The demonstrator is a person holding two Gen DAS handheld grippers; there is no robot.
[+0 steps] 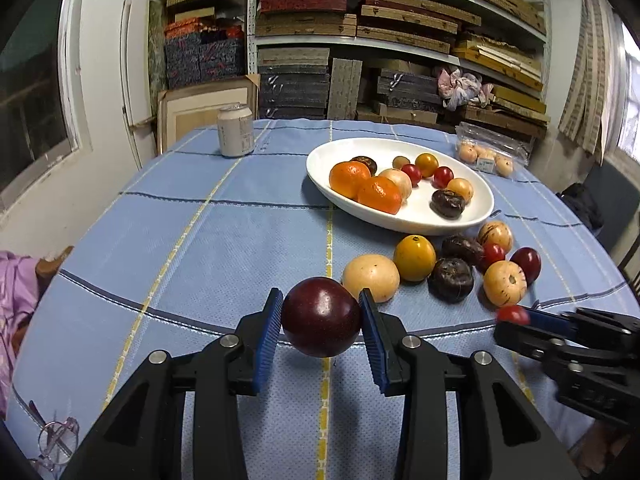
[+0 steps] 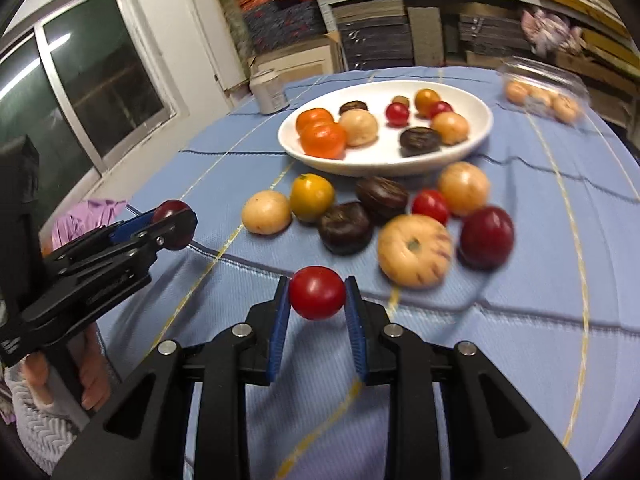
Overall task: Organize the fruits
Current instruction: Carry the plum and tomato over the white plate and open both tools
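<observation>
My left gripper [image 1: 321, 314] is shut on a dark red plum [image 1: 321, 317], held above the blue cloth near its front edge. My right gripper [image 2: 317, 295] is shut on a small red cherry tomato [image 2: 317, 293], lifted off the cloth. Each gripper shows in the other's view: the right gripper [image 1: 516, 316] at the right edge, the left gripper [image 2: 174, 220] at the left with the plum [image 2: 173, 210]. A white oval dish [image 1: 472, 216] holds oranges [image 1: 378, 195], tomatoes and several other fruits. A loose cluster of fruits [image 2: 414, 250] lies on the cloth in front of the dish [image 2: 380, 166].
A pale can [image 1: 236, 130] stands at the far left of the table. A clear plastic pack of small fruits [image 1: 490, 150] lies at the far right. Shelves stacked with boxes fill the wall behind. A hand [image 2: 92, 384] holds the left gripper's handle. Spectacles [image 1: 56, 440] lie at the near left corner.
</observation>
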